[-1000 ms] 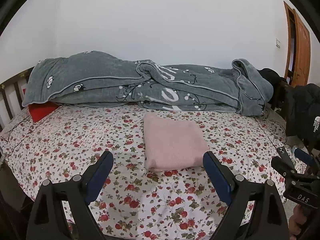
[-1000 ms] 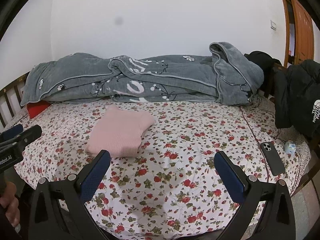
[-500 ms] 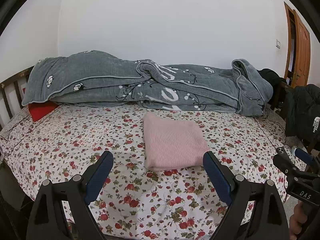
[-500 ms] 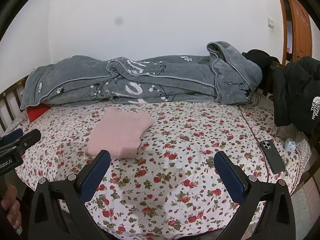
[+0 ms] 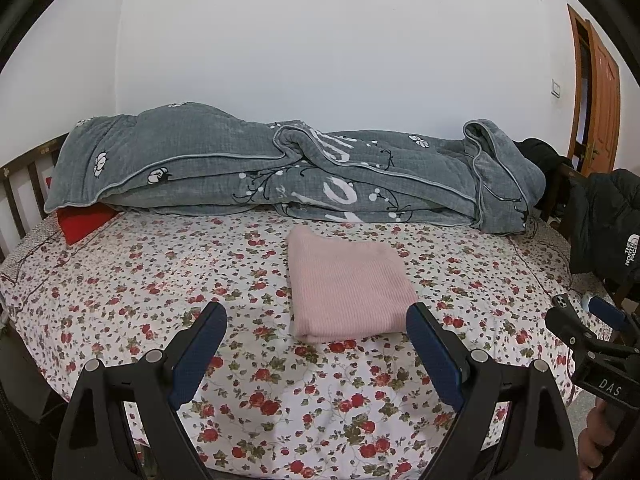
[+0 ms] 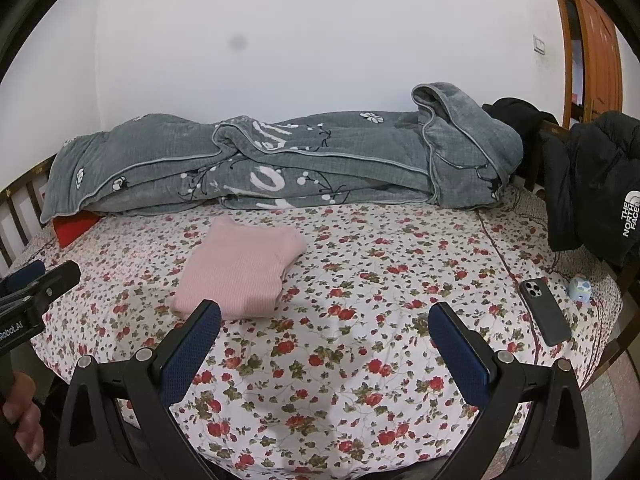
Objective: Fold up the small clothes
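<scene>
A white-walled bedroom, its bed (image 5: 120, 300) spread with a rose-print sheet; a quilted grey duvet (image 5: 280, 176) is bunched along the far edge. Nothing has shifted over the past second: both grippers hang over the near edge, and the pink ribbed knit (image 5: 344, 284) lies as a squared, flat bundle mid-bed, untouched. That suggests the fold is finished. The left gripper (image 5: 316, 344) stands with jaws wide apart and empty, as does the right gripper (image 6: 324, 336). A dark phone (image 6: 546, 312) rests near the right edge, beside a black puffer jacket (image 6: 592, 184).
</scene>
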The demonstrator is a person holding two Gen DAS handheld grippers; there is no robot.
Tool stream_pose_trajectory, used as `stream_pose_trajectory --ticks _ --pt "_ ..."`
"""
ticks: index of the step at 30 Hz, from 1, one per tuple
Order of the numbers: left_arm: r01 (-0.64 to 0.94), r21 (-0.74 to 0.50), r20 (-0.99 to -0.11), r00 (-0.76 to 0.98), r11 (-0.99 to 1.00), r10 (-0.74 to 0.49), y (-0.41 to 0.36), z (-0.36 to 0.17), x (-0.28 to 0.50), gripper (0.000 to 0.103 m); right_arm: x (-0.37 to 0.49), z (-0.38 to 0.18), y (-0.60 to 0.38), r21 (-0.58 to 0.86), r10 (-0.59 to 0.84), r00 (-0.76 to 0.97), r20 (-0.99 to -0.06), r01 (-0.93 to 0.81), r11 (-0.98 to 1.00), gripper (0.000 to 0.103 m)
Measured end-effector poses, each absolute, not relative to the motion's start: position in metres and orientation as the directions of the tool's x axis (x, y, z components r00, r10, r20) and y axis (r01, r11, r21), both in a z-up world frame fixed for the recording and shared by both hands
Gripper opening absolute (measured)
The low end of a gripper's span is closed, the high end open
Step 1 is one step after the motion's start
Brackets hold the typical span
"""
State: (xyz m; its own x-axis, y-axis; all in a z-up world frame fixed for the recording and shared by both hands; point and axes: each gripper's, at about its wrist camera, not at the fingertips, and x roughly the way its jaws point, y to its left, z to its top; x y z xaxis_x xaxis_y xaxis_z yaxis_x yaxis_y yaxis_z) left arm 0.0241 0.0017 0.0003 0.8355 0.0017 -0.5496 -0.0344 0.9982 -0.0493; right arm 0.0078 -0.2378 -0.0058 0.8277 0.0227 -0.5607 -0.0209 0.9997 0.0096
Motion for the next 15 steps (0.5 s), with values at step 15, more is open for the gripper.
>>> stream_pose_trajectory --ticks 15 --pt "-0.032 -0.051 -0.55 0.835 0.998 -0.002 0.0032 0.0009 0.0239 0.091 0.0058 -0.0024 -0.2333 0.012 0.017 0.831 -0.556 -0.013 1.0 0.101"
